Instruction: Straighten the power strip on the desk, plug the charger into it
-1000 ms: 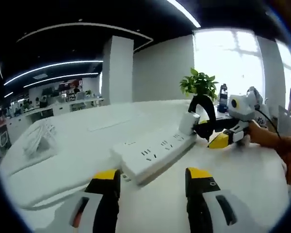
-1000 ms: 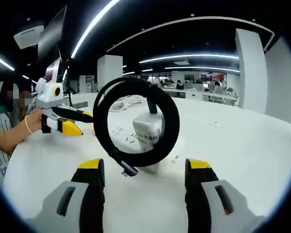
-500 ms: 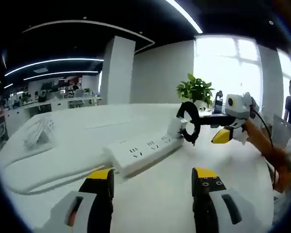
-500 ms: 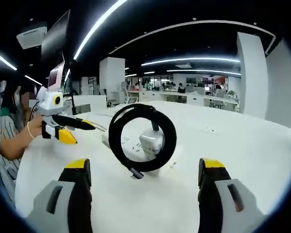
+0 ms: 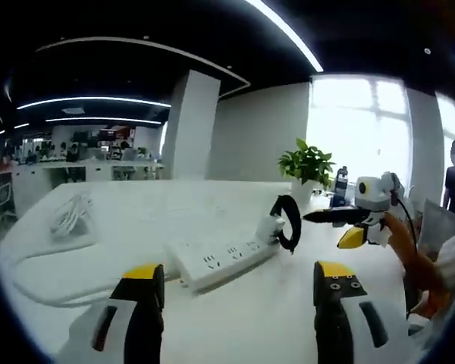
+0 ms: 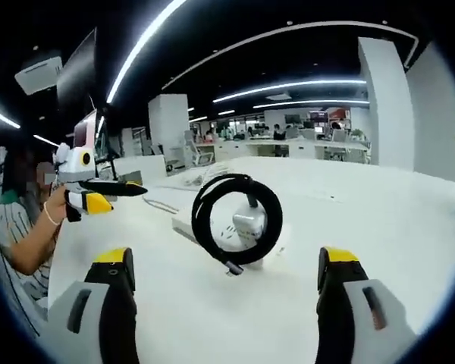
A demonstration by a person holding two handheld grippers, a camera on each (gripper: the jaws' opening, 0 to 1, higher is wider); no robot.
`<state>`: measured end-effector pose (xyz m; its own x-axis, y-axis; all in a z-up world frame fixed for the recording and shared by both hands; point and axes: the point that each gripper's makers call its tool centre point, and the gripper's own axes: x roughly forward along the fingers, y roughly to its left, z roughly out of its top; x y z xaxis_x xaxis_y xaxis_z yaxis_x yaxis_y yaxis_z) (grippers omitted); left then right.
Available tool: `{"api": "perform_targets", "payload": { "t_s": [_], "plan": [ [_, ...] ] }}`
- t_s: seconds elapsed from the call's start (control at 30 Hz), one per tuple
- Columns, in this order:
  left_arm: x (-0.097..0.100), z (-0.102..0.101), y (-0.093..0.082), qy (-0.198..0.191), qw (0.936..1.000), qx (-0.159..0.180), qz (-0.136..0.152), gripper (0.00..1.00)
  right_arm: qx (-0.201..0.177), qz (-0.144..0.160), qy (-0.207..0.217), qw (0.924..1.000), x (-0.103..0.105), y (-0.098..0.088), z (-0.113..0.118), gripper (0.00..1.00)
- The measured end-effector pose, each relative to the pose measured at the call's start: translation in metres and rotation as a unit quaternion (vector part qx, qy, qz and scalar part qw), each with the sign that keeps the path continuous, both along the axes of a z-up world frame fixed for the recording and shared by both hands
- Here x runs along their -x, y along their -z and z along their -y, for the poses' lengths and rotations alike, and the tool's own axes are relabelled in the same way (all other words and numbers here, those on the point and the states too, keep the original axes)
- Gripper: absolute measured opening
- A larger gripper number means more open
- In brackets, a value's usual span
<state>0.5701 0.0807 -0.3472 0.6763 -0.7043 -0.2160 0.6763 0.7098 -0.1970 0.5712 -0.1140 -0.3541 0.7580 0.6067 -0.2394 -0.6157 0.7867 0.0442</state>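
Observation:
A white power strip (image 5: 220, 262) lies on the white desk (image 5: 250, 334), running away to the right. A white charger (image 5: 269, 227) stands upright on its far end, with its black cable coil (image 5: 290, 224) beside it. My left gripper (image 5: 239, 303) is open, short of the strip's near end. In the right gripper view the charger (image 6: 250, 224) sits behind the cable coil (image 6: 237, 220), and the strip (image 6: 188, 225) runs off to the left. My right gripper (image 6: 227, 303) is open and apart from the coil. Each gripper shows in the other's view, right gripper (image 5: 349, 221) and left gripper (image 6: 98, 193).
A potted plant (image 5: 307, 163) and a dark bottle (image 5: 340, 186) stand beyond the charger. A white cable bundle (image 5: 72, 216) lies at the left, and the strip's white cord (image 5: 53, 296) curves along the near edge. A person (image 6: 19, 220) sits by a monitor (image 6: 80, 83).
Both grippers have drawn back from the strip and charger, which now look smaller. The jaws of each stand wider apart. The charger and coil have stayed on the strip's end.

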Motion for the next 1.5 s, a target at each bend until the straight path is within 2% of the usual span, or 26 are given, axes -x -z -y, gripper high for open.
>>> {"api": "perform_targets", "payload": {
  "t_s": [0.23,0.47,0.67,1.0,1.13,1.5],
  "plan": [
    [0.003,-0.002,-0.013,-0.008,0.9998,-0.009,0.016,0.95,0.017,0.015,-0.003,0.9997,0.01,-0.016,-0.002,1.0],
    [0.009,-0.012,-0.021,-0.024,0.9995,-0.009,0.018,0.99,0.039,0.007,-0.008,0.9992,0.02,-0.02,0.0,1.0],
    [0.017,-0.025,-0.022,-0.046,0.9972,-0.044,0.041,0.99,0.053,0.024,-0.007,0.9983,0.037,-0.025,0.005,1.0],
    [0.041,-0.042,-0.035,-0.064,0.9963,-0.012,0.055,0.99,0.035,0.058,0.008,0.9977,0.069,-0.033,0.014,1.0],
    [0.051,-0.047,-0.036,-0.066,0.9963,0.002,0.055,0.99,0.035,0.056,0.012,0.9977,0.079,-0.03,0.016,1.0],
    [0.072,-0.064,-0.028,-0.091,0.9942,-0.004,0.057,0.98,0.024,0.062,0.041,0.9969,0.103,-0.025,0.03,1.0]
  ]
}}
